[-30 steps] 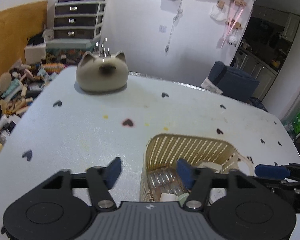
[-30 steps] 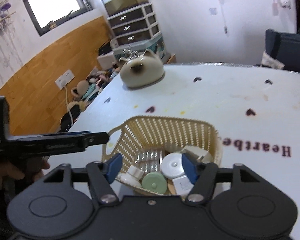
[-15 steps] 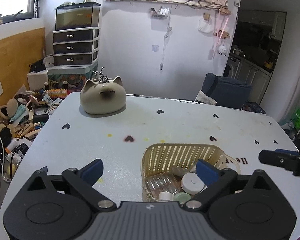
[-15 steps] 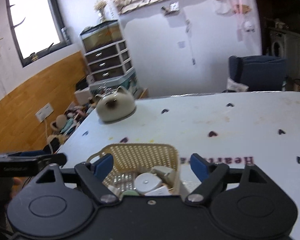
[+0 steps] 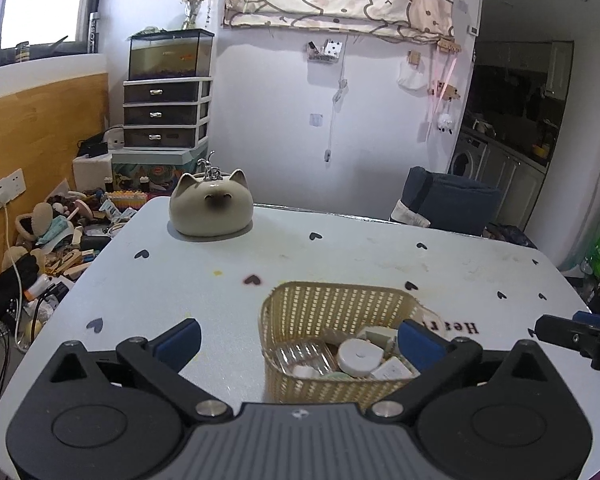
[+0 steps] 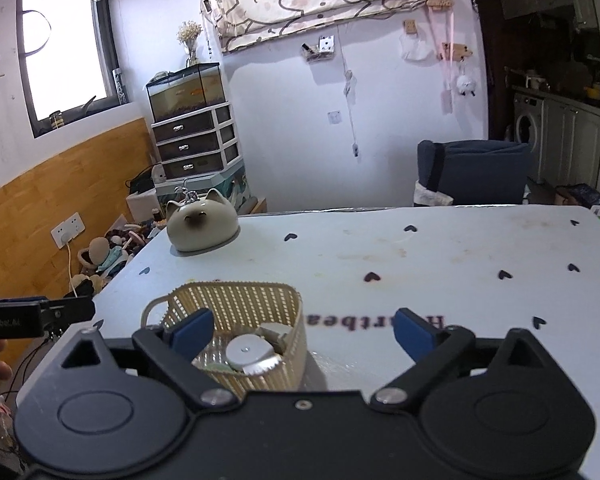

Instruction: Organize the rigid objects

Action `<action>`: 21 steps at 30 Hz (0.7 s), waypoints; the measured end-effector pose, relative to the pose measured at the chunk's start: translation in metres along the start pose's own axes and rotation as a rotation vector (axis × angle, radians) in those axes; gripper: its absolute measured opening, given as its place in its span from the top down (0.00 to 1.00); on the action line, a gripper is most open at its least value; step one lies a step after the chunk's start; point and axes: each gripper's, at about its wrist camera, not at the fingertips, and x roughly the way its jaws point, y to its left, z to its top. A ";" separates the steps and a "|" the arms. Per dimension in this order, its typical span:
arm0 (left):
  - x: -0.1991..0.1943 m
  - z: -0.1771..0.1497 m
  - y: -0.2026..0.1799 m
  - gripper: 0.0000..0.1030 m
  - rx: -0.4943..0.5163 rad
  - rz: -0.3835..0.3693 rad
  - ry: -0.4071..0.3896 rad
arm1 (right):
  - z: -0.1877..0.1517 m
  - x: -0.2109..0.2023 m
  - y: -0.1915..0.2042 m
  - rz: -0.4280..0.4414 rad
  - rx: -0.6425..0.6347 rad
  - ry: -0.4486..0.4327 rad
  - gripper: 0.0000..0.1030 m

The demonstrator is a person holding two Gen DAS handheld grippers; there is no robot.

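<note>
item 1, woven plastic basket: cream, lattice walls, standing on the white counter with the black heart print. i take it as the landmark. inside i count a round white lidded jar, a clear ribbed case, a pale green lid at the near wall, and a white box; smaller pieces under them i cannot tell apart.

item 2, left hand-held gripper: jaws spread wide and opening, blue pads apart, nothing pinched. the basket shows between its pads and beyond them, untouched.

item 3, right hand-held gripper: jaws spread and opening, nothing pinched. its left pad shows in front of the basket, its right pad over bare counter to the basket's right. in the left wrist view its tip sits right of the basket.

item 4, cat-shaped ceramic pot: cream, dark snout, well behind the basket near the counter's far left corner.

item 5, dark lettering printed on the counter just right of the basket.
</note>
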 end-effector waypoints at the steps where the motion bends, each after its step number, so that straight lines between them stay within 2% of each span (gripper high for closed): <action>1: -0.006 -0.003 -0.003 0.00 -0.004 0.000 -0.009 | -0.001 -0.005 -0.001 -0.006 0.000 -0.003 0.04; 11: -0.054 -0.033 -0.033 0.00 -0.002 0.009 -0.048 | -0.020 -0.061 -0.016 -0.050 -0.021 -0.059 0.00; 21: -0.077 -0.049 -0.045 0.00 0.011 0.036 -0.062 | -0.036 -0.087 -0.024 -0.070 -0.014 -0.077 0.00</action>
